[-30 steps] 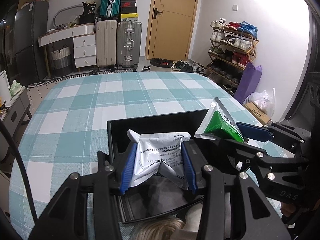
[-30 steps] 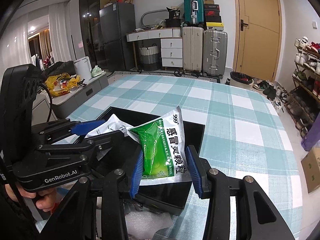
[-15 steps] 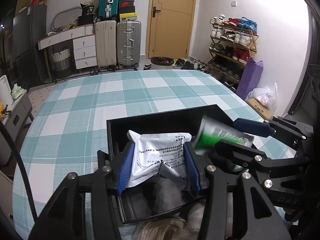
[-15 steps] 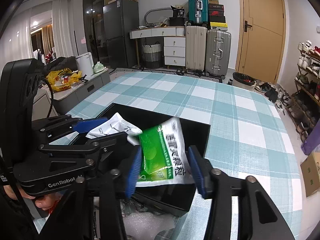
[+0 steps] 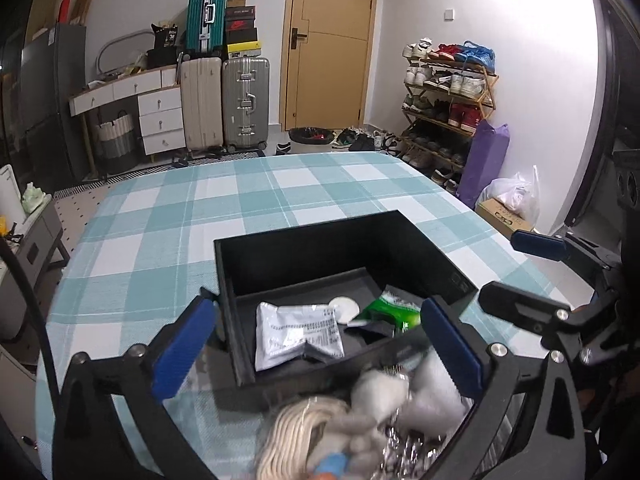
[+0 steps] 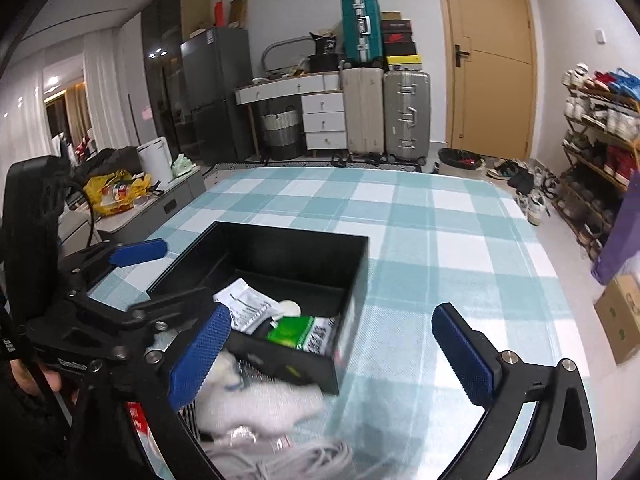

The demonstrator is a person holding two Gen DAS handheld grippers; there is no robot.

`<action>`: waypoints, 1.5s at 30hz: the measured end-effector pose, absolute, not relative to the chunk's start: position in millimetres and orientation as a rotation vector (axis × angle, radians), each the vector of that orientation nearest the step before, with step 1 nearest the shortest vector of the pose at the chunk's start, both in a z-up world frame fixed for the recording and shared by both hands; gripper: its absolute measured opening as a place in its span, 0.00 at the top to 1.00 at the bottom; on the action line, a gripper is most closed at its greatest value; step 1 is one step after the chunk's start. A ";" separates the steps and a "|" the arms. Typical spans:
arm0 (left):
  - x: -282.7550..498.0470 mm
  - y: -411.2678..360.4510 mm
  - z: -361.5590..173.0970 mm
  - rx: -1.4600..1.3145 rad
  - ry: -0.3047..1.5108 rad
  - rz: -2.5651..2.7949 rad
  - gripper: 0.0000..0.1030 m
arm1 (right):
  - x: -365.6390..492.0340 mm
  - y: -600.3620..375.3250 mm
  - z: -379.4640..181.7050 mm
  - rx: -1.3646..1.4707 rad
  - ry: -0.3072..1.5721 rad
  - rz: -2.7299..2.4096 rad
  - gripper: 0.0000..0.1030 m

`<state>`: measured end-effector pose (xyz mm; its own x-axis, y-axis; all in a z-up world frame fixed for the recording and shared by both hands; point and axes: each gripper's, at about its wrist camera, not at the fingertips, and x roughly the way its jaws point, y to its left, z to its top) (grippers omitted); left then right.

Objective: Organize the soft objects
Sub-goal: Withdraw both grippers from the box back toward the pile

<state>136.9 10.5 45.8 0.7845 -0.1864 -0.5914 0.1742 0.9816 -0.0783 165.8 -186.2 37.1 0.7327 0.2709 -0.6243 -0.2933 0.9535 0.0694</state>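
A black open box (image 5: pixel 304 240) (image 6: pixel 352 276) sits on the checked tablecloth. Inside it lie a white printed sachet (image 5: pixel 298 334) (image 6: pixel 246 308), a green and white sachet (image 5: pixel 390 312) (image 6: pixel 300 332) and a small white round thing (image 5: pixel 344 304). My left gripper (image 5: pixel 316 348) is open and empty, above the box's near edge. My right gripper (image 6: pixel 332 354) is open and empty, at the box's near right corner. A pile of soft things lies in front of the box: a coil of cream rope (image 5: pixel 296 432), white fluffy pieces (image 6: pixel 256 404) and plastic bags.
The table carries a teal and white checked cloth (image 5: pixel 240 200) that stretches far beyond the box. Suitcases (image 6: pixel 384 112), drawers, a door and a shoe rack (image 5: pixel 448 96) stand behind the table. A cardboard box (image 6: pixel 620 316) is on the floor at right.
Both grippers have opened and pulled back. The white sachet and the green sachet, held a second ago, now lie in the black box.
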 end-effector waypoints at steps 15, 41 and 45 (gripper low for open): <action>83.9 34.2 43.9 0.000 0.640 -0.150 0.00 | 114.1 -184.5 31.5 0.008 0.718 0.313 0.01; 35.1 47.8 6.0 0.034 0.711 -0.149 0.00 | 72.8 -171.8 2.2 0.006 0.793 0.335 0.01; 32.7 44.0 2.0 0.051 0.727 -0.169 0.00 | 72.4 -171.6 -3.1 0.011 0.806 0.335 0.01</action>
<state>32.7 44.0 2.0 0.7344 -0.1363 -0.6649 0.1715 0.9851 -0.0124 72.4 -171.6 -3.1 0.6428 0.2981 -0.7056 -0.2900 0.9473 0.1360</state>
